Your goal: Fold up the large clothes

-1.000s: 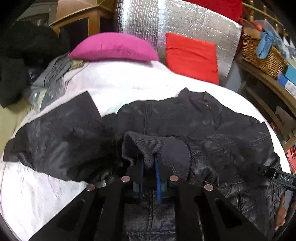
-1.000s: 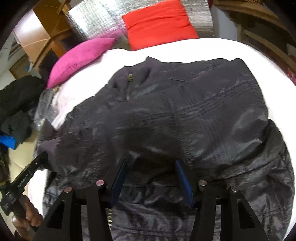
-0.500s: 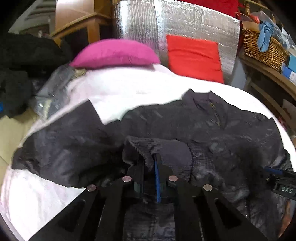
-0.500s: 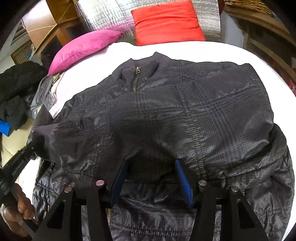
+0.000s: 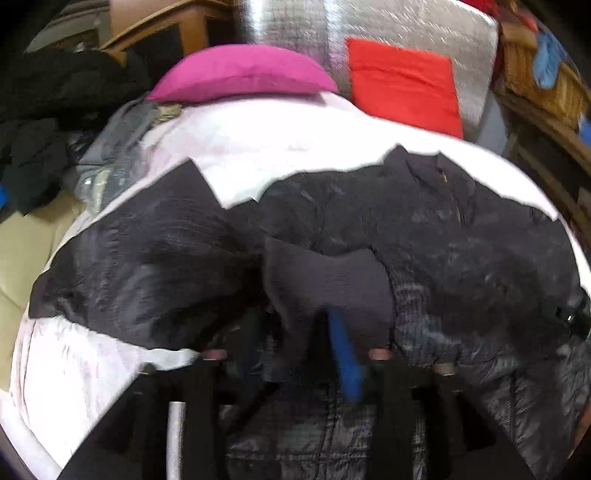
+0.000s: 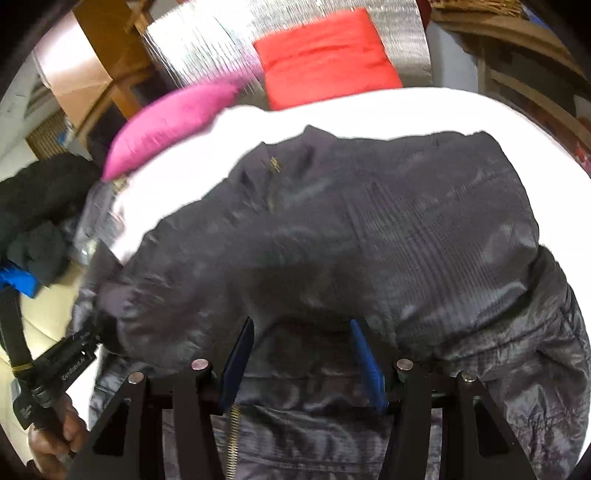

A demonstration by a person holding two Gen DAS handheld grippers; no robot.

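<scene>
A dark shiny jacket (image 5: 461, 236) lies spread on a white-covered bed (image 5: 258, 140), collar toward the pillows. My left gripper (image 5: 306, 332) stands apart around the ribbed knit cuff (image 5: 332, 280) of one sleeve, which drapes over its blue fingers. The other sleeve (image 5: 147, 258) stretches out to the left. In the right wrist view the jacket (image 6: 369, 229) fills the frame. My right gripper (image 6: 301, 332) is open, its blue fingers (image 6: 365, 358) resting on the jacket's lower front. The left gripper (image 6: 70, 365) shows at the left edge there.
A pink pillow (image 5: 240, 74) and a red cushion (image 5: 402, 88) lean at the bed's head against a silver panel (image 5: 406, 29). Dark clothes (image 5: 48, 103) are piled left. A wicker basket (image 5: 543, 77) sits on a wooden shelf at the right.
My left gripper's fingers have spread apart around the cuff, where before they were pinched on it. Both views shook and blurred; the right gripper stays open on the jacket.
</scene>
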